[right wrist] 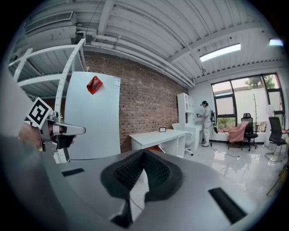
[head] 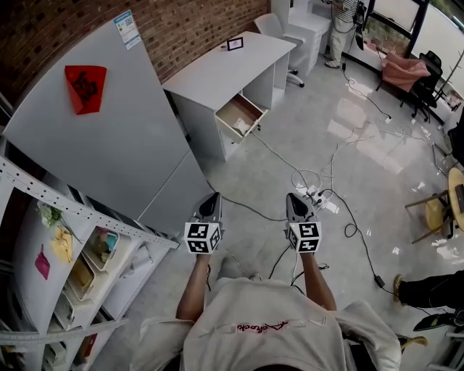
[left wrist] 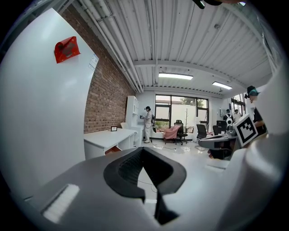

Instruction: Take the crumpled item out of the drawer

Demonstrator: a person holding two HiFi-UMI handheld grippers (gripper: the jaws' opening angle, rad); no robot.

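White crumpled item (head: 243, 125) in open drawer (head: 235, 110), well ahead of left tongs (head: 212, 198) and right tongs (head: 293, 198), both closed, empty

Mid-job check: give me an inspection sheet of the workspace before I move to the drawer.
Surface: white desk carries only a small frame.
Job's things: drawer stands open; a pale crumpled item lies inside, not yet taken.
Clutter: shelf rack on the left holds small items.
Grippers: left gripper and right gripper are both shut and empty, well short of the drawer.
Cables: cords and a power strip cross the floor on the way to the desk.
Surroundings: brick wall; a person by the far windows.
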